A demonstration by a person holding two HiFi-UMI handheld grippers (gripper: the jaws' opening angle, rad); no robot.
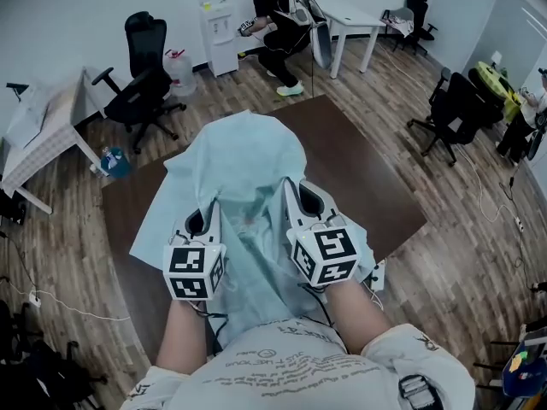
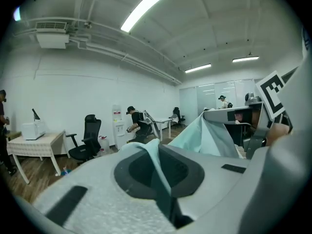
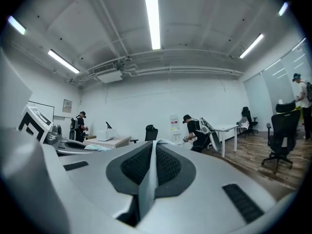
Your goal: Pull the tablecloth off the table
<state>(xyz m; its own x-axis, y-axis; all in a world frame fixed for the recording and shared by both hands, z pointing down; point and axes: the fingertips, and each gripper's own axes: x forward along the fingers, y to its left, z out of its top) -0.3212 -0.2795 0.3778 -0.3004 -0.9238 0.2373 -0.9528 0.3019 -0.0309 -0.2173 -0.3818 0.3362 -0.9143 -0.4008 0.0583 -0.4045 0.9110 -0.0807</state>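
A dark brown worktop (image 1: 363, 178) stands on a wood-plank floor (image 1: 73, 246) in a white-walled office lit by ceiling strip lights. Black chairs (image 1: 141, 84), a white desk (image 1: 352, 20) and a side table (image 1: 43, 135) stand around it. A person (image 1: 275, 20) crouches by a water dispenser (image 1: 218, 24) at the far wall.

A large water jug (image 1: 179, 71) sits on the floor beside the dispenser; I cannot tell what is in it.

The pale blue-green tablecloth (image 1: 244, 156) is bunched into a raised hump over the left and middle of the worktop. It runs to the near edge, while the right corner and far-right edge are bare. Its near hem is lifted off the surface. The left claw (image 2: 156, 155) is clamped tight on a fold of the tablecloth, which stands up between its pads. The right claw (image 3: 152, 152), just beside it, pinches another thin fold the same way. Both are above the near edge.
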